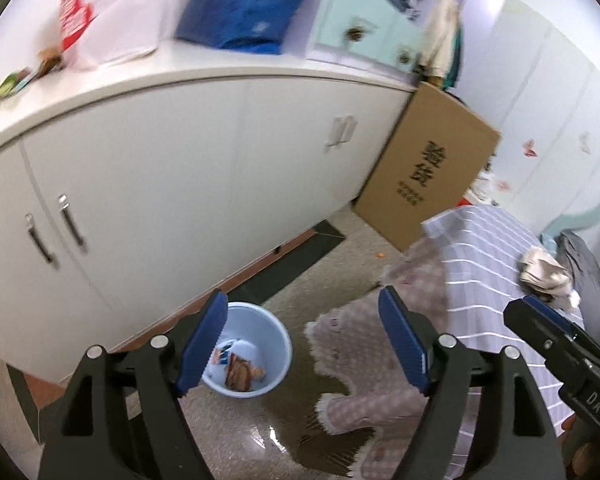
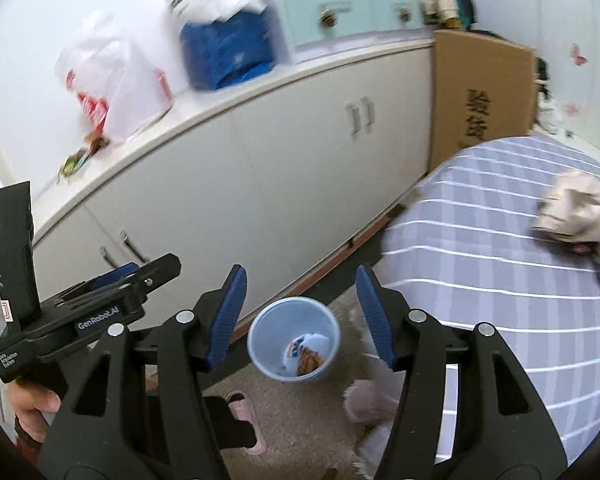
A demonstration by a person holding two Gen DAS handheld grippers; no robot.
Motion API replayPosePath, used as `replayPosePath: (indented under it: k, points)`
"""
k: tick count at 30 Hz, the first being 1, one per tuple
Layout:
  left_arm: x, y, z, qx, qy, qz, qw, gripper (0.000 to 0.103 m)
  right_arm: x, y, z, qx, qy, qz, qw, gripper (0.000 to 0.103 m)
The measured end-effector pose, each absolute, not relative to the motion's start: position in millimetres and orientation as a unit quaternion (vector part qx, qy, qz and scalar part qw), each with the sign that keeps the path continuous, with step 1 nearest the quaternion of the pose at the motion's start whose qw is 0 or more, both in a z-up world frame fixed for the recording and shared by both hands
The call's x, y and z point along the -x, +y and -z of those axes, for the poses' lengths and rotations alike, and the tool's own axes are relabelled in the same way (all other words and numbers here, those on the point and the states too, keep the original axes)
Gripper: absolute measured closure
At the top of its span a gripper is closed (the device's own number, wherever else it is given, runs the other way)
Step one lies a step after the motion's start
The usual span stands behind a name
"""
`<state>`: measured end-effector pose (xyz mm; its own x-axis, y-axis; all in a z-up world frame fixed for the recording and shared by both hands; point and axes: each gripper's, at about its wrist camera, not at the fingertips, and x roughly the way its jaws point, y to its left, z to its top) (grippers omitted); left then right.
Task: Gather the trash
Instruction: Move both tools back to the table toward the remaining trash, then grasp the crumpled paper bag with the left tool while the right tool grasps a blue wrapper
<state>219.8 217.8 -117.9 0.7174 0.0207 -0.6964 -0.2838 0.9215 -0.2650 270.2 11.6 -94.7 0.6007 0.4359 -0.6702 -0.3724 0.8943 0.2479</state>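
Note:
A light blue bin (image 1: 256, 344) stands on the floor by the white cabinet, with a few wrappers (image 1: 240, 372) inside. It also shows in the right wrist view (image 2: 294, 338). My left gripper (image 1: 300, 344) is open and empty, held above the bin. My right gripper (image 2: 300, 316) is open and empty, also above the bin. Small wrappers (image 1: 24, 76) lie on the cabinet top at its left end, also in the right wrist view (image 2: 82, 156). A crumpled cloth or paper wad (image 2: 576, 208) lies on the striped bed.
White cabinet (image 1: 180, 184) with a white plastic bag (image 2: 112, 80) and a blue bag (image 1: 240, 12) on top. A cardboard box (image 1: 428, 168) leans at its end. Striped bed (image 2: 500, 272) at right, pink blanket (image 1: 380, 344) hanging down, pink slipper (image 2: 244, 408) on floor.

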Motion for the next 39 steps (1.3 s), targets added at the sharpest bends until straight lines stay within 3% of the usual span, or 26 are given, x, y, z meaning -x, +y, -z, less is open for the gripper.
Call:
replayPosePath:
  k: [16,24,32,33,34,39]
  points:
    - [-287,-3,95,0.029,0.361,0.104,0.926,0.027,-248,-232,105,-0.140,0.356,-0.019,0.924,0.044]
    - [-319,-108,107,-0.110,0.326,0.178,0.922,0.024,-248,-291,131,-0.161,0.378,0.020,0.911,0.039]
    - [-346,-152,130,-0.211,0.306,0.171,0.912,0.024,-271,-295,146,-0.122,0.413,0.013,0.902,0.037]
    - [-347,-153,130,-0.218,0.303,0.168,0.913,0.027,-273,-296,145,-0.125,0.409,0.014,0.904,0.037]
    - [-348,-154,130,-0.220,0.298,0.167,0.914,0.040,-276,-299,144,-0.138,0.402,0.013,0.905,0.037]
    - [-356,-144,127,-0.155,0.332,0.198,0.909,0.080,-294,-318,150,-0.266,0.384,-0.036,0.884,0.037]
